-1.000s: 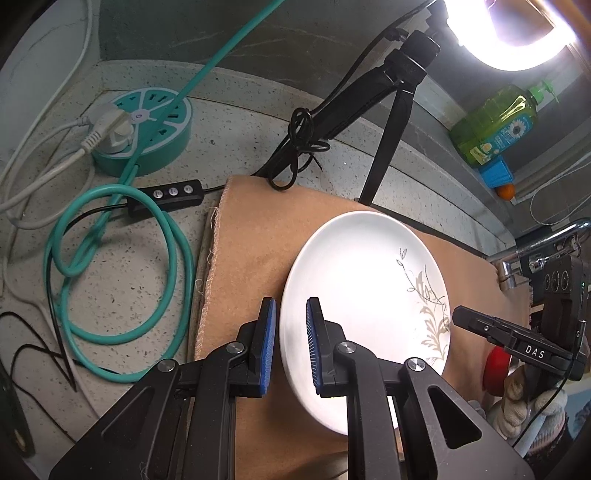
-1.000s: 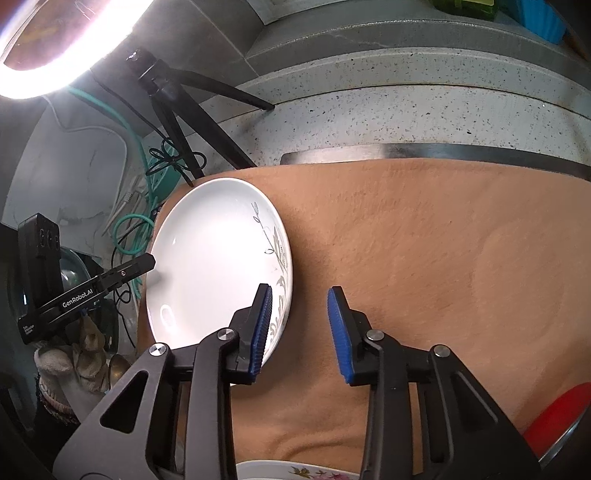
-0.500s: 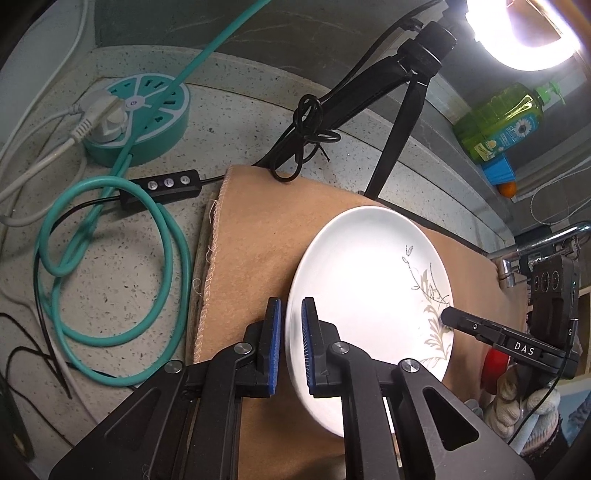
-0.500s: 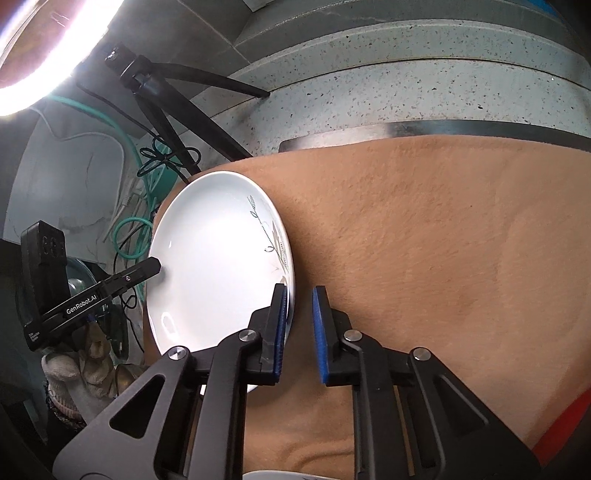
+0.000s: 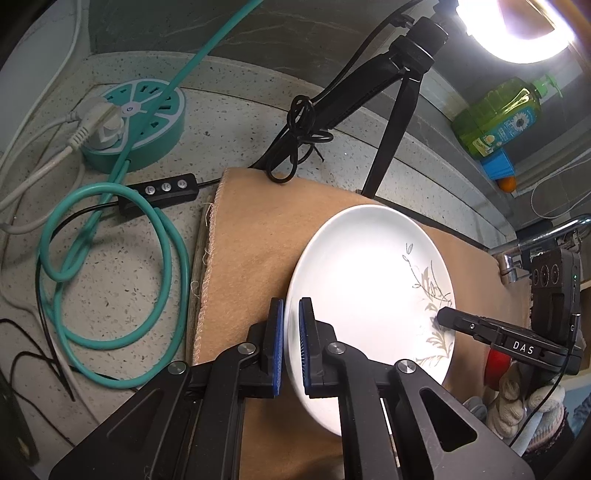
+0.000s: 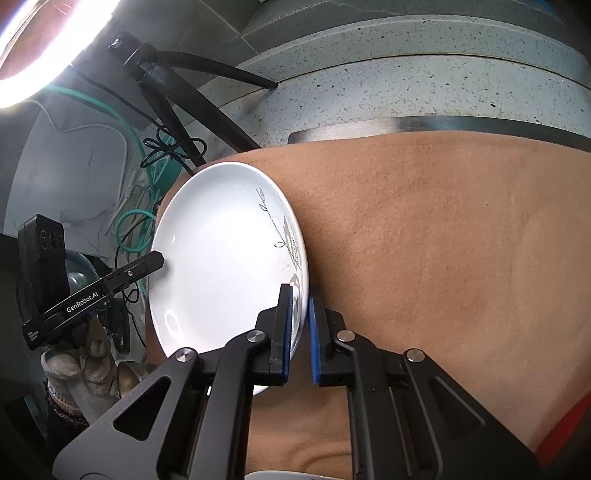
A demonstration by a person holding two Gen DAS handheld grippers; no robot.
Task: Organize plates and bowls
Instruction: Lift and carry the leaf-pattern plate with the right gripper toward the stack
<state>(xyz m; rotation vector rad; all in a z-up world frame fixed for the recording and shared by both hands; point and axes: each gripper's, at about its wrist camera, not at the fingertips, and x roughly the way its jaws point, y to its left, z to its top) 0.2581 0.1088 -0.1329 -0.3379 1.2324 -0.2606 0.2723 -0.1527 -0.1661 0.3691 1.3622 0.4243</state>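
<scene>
Left wrist view: left gripper [image 5: 291, 345] and right gripper [image 6: 300, 332] each pinch opposite rims of a rigid, glossy, breakable white ceramic plate [image 5: 362, 295].

This is a home kitchen set up for filming. The speckled stone worktop [image 5: 369, 133] runs into a raised ledge against dark tiled walls. At its far right corner a chrome tap [image 5: 532, 243] stands, and on the ledge behind it sits a green bottle of dish soap [image 5: 498, 118]. A tan cloth [image 6: 443, 240] covers the sink area, whose metal rim [image 6: 369, 127] shows at the cloth's far edge. A ring light [image 5: 517, 33] on a black tripod [image 5: 391, 110] stands at the back, and a teal round power strip [image 5: 136, 122] with coiled cables lies near the far left corner.
</scene>
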